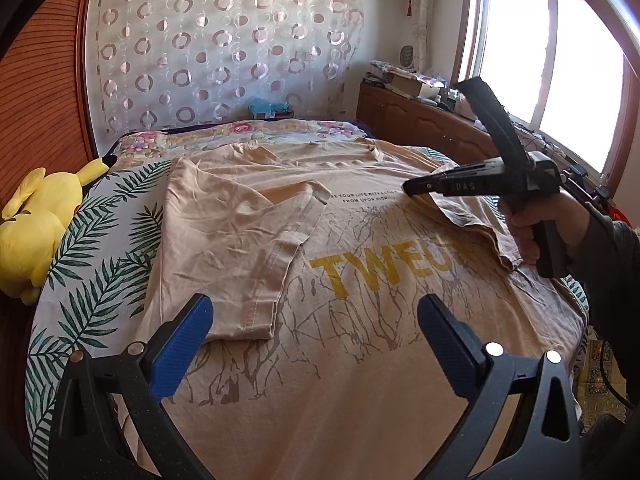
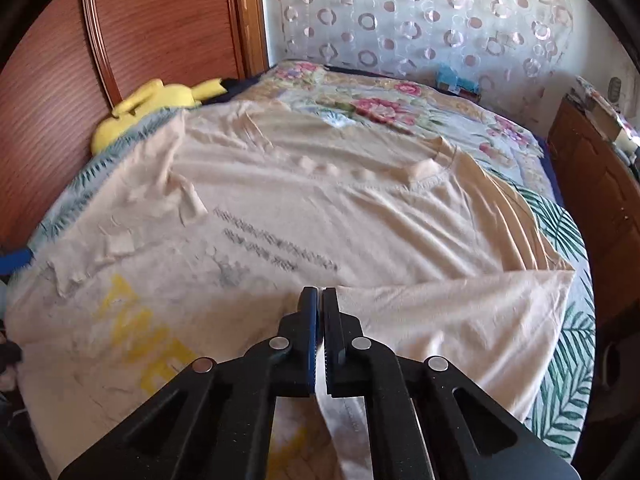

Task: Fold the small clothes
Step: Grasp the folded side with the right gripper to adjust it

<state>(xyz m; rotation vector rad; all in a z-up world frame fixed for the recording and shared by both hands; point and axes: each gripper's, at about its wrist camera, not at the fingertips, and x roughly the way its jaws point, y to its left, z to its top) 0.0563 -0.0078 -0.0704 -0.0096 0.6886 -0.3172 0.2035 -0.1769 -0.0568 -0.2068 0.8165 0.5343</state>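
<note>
The peach cotton T-shirt (image 1: 360,280) lies spread: right gripper (image 2: 320,300) pinched shut on its side flap should carry it flat across while the left gripper (image 1: 316,320) hangs wide open, holding nothing.

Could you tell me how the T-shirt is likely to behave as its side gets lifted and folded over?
The T-shirt is probably floppy: the flap pinched in the right tool drapes and creases. It likely weighs little, since one thin pinch carries that side. It may bunch rather than slide, as its left side already lies wrinkled where folded.
</note>
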